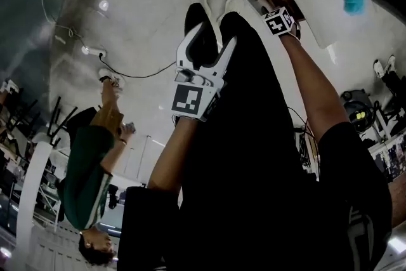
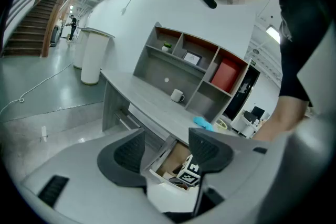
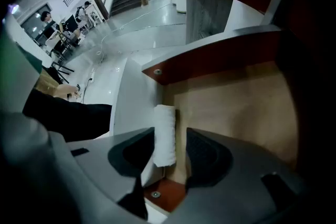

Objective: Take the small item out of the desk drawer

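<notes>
Our right gripper is down inside the open desk drawer, jaws partly apart. The small item, a white roll of what looks like cloth, stands between them. The roll lies along the drawer's side wall, at the edge of the pale wooden bottom. The pad on that view's left sits right against it or just beside it; we cannot tell which. A clear gap shows between the roll and the other pad, so nothing is clamped.

Only the right gripper view shows this. In the head view the roll is out of sight, and we see just that gripper's marker cube at the drawer's mouth, with our forearm running back from it.

Our left gripper is held well away from the desk, in front of our dark trousers, with its jaws wide and nothing in them. Its view looks through the gap at the drawer from outside, with the marker cube showing inside it. It also shows what the other views miss: a white mug on the desktop, a red box in one shelf compartment, and a blue cloth on the desktop just above the drawer. The head view alone shows a person in green well off to the side and a cable on the floor.
</notes>
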The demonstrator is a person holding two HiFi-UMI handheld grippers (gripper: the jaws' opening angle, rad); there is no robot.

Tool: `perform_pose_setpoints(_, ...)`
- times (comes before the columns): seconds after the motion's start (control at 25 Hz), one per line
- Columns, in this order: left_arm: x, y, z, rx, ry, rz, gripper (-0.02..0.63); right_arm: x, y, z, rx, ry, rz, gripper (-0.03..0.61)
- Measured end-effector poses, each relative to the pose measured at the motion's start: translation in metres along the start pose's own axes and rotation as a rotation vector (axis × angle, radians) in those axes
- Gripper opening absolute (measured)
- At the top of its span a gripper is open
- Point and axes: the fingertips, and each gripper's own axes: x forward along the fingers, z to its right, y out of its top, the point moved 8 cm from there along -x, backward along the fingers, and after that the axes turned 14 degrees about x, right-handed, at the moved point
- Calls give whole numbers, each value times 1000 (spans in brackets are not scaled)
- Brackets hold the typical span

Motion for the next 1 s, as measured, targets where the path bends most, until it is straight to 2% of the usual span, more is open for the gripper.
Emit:
perform_pose_setpoints(0.2,1,-3,0,3,0,-16,249,2,2,-1,-21,46,-10,162)
perform_pose_setpoints(0.28,3,-1,1,3,0,-18,249,2,3,-2,-26,97,-26,92)
perform_pose_setpoints(0.36,5,1,1,-1,2,-15,249,2,4,-2,-25,115,-34,95)
perform_pose_setpoints(0.64,10,4,5,3,-16,0,249,2,2,-1,-42,95,-19,97)
perform_pose_setpoints(0.8,10,8,6,13,-25,-12,249,-2,1,-4,-18,89,-20,104)
perform_pose_setpoints(1.0,15,16,5,14,-31,-8,249,-12,-1,-6,32,89,27,104)
